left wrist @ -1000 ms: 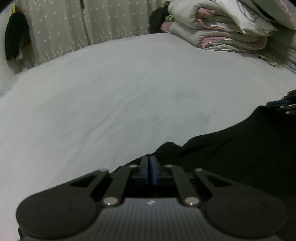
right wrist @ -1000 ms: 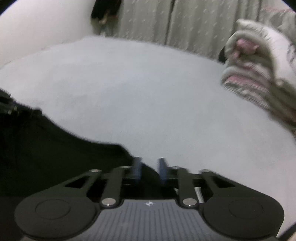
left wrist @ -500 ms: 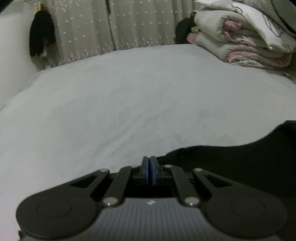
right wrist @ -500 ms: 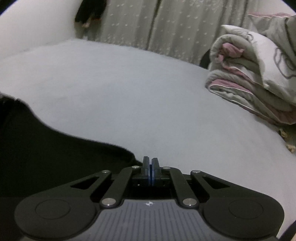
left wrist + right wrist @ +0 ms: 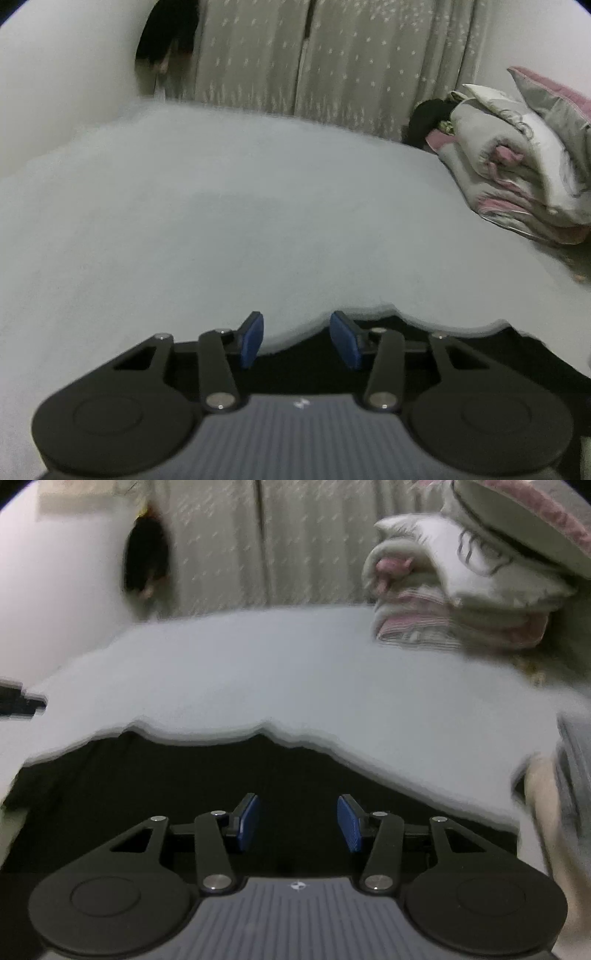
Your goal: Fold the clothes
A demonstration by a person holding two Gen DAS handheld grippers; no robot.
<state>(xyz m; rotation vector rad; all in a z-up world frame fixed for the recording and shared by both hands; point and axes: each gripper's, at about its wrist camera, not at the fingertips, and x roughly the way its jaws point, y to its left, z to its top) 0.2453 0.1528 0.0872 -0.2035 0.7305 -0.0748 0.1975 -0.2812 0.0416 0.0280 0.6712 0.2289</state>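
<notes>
A black garment [image 5: 229, 771] lies flat on the pale grey bed [image 5: 295, 672], its far edge wavy. My right gripper [image 5: 298, 821] hangs open above the cloth with nothing between its blue pads [image 5: 248, 821]. In the left wrist view the same black garment [image 5: 480, 350] fills the lower right. My left gripper [image 5: 297, 341] is open over the garment's far edge, and its blue pads [image 5: 252, 341] hold nothing. Both views are motion-blurred.
Folded grey and pink quilts [image 5: 524, 177] are stacked at the bed's far right, also the quilts [image 5: 465, 602] in the right wrist view. Patterned curtains [image 5: 332, 62] hang behind. A dark item [image 5: 166, 33] hangs on the white wall. A person's arm [image 5: 554, 812] shows at the right edge.
Both grippers were shut on the black garment's edge half a second ago; now both are open and the garment lies released on the bed. Both cameras have tilted upward.
</notes>
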